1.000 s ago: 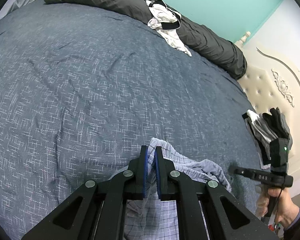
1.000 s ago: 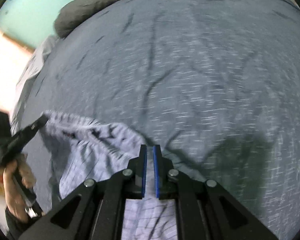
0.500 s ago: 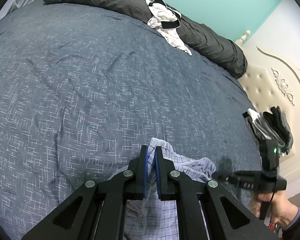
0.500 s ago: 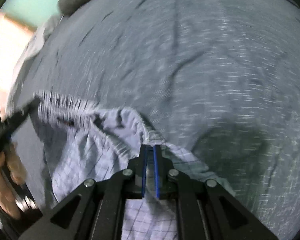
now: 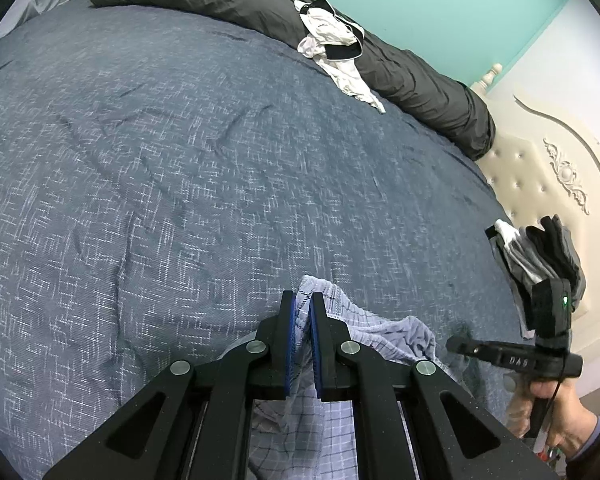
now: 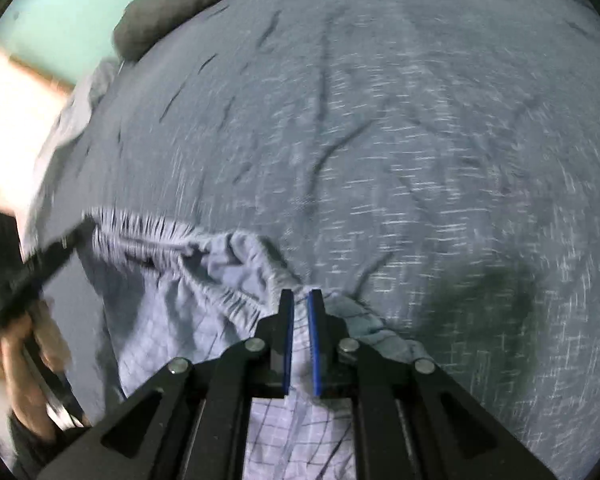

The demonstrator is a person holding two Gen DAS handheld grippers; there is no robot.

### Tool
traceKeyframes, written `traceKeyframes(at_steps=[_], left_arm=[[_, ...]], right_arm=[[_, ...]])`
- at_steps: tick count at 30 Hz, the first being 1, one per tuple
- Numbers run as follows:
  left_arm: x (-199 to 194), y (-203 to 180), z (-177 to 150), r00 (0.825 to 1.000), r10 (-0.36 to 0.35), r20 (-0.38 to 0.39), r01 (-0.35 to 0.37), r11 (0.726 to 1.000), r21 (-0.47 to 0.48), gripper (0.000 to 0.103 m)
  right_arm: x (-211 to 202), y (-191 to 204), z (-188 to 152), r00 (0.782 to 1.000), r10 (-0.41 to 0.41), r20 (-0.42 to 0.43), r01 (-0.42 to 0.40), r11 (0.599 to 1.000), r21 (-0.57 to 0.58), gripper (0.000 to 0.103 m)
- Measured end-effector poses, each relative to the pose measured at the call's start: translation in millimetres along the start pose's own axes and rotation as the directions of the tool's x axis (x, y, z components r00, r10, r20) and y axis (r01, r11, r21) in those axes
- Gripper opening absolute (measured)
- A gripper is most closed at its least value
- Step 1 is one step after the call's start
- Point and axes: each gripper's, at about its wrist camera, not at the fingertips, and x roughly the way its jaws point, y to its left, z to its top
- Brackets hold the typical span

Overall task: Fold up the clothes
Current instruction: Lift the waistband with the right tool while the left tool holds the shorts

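1. On the blue-grey woven bedspread [image 5: 204, 184], near its front edge, lies the pale lilac checked garment with a gathered elastic waistband [image 5: 380, 336], bunched and lifted between my two tools.

2. My left gripper [image 5: 302, 300] is clamped on one end of that waistband; cloth fills the narrow slot between its blue pads, and the rest of the fabric hangs down behind the black frame, where I lose sight of it.

3. My right gripper [image 6: 300, 300] is likewise closed on the waistband, with checked cloth visible between the pads and below them. From the left wrist view its black body [image 5: 512, 354] shows side-on, tip just beside the crumpled fabric, my right hand [image 5: 560, 404] on the handle and partly cut by the frame's edge.

4. The right wrist view is streaked with blur: my left hand [image 6: 24, 356] and the tool it carries are smeared at the left edge, and the waistband's ruffles there are hard to make out.

5. Behind, a long charcoal rolled duvet [image 5: 400, 68] lines the far side, with a crumpled white-and-black garment [image 5: 336, 52] draped over it.

6. A small pile of grey and black folded clothes [image 5: 540, 252] sits by the cream tufted headboard [image 5: 540, 176], half hidden behind my right tool.
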Motion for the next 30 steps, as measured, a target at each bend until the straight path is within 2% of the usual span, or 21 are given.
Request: traceKeyframes(at_steps=[2,5,6,7,8,12,13,15,18,20,22,24,26,29,30], left_arm=[[0,0,0,1.000,-0.001,0.000,0.001,1.000,-0.001,0.007],[1,0,0,1.000,-0.002,0.000,0.002,1.000,0.001,0.007],[1,0,1,1.000,-0.002,-0.001,0.002,1.000,0.001,0.007],[1,0,1,1.000,-0.002,-0.001,0.002,1.000,0.000,0.007],[0,1,1,1.000,-0.001,-0.001,0.001,1.000,-0.001,0.007],[0,1,1,1.000,0.000,0.000,0.000,1.000,-0.002,0.007],[0,1,1,1.000,0.000,0.000,0.000,1.000,-0.002,0.007],[0,1,1,1.000,0.000,0.000,0.000,1.000,-0.003,0.007],[0,1,1,1.000,0.001,0.000,-0.001,1.000,-0.002,0.007],[0,2,1,1.000,0.001,0.000,-0.001,1.000,-0.002,0.007],[0,2,0,1.000,0.001,0.000,-0.001,1.000,-0.003,0.007],[0,2,0,1.000,0.001,0.001,-0.001,1.000,-0.004,0.007],[0,1,0,1.000,0.002,0.002,-0.002,1.000,-0.004,0.007],[0,1,-1,1.000,0.003,0.003,-0.003,1.000,-0.004,0.007],[0,1,0,1.000,0.003,0.003,-0.003,1.000,-0.004,0.007]], right_arm=[[25,-9,31,1.000,0.006,-0.013,-0.005,1.000,0.012,0.007],[85,-57,63,0.998,0.034,-0.061,-0.033,0.999,0.017,0.011],[94,-80,66,0.997,0.029,-0.078,-0.028,0.999,0.017,0.012],[102,-80,69,0.996,0.028,-0.087,-0.027,1.000,0.015,0.012],[118,-86,86,0.995,0.031,-0.093,-0.029,0.999,0.016,0.012],[126,-82,75,0.993,0.057,-0.106,-0.055,0.998,0.022,0.012],[129,-93,83,0.992,0.062,-0.110,-0.060,0.998,0.017,0.013],[144,-139,141,0.991,0.071,-0.115,-0.070,0.997,0.010,0.013],[167,-163,142,0.989,0.067,-0.130,-0.070,0.997,-0.021,0.013],[167,-162,163,0.988,0.064,-0.139,-0.072,0.996,-0.051,0.013],[168,-153,158,0.989,0.045,-0.140,-0.056,0.995,-0.077,0.012],[165,-145,156,0.991,0.025,-0.132,-0.039,0.994,-0.100,0.006],[145,-153,155,0.994,-0.004,-0.112,-0.009,0.993,-0.115,0.003],[147,-158,164,0.998,-0.038,-0.059,0.030,0.991,-0.131,0.002],[153,-171,170,0.998,-0.038,-0.049,0.032,0.991,-0.129,0.002]])
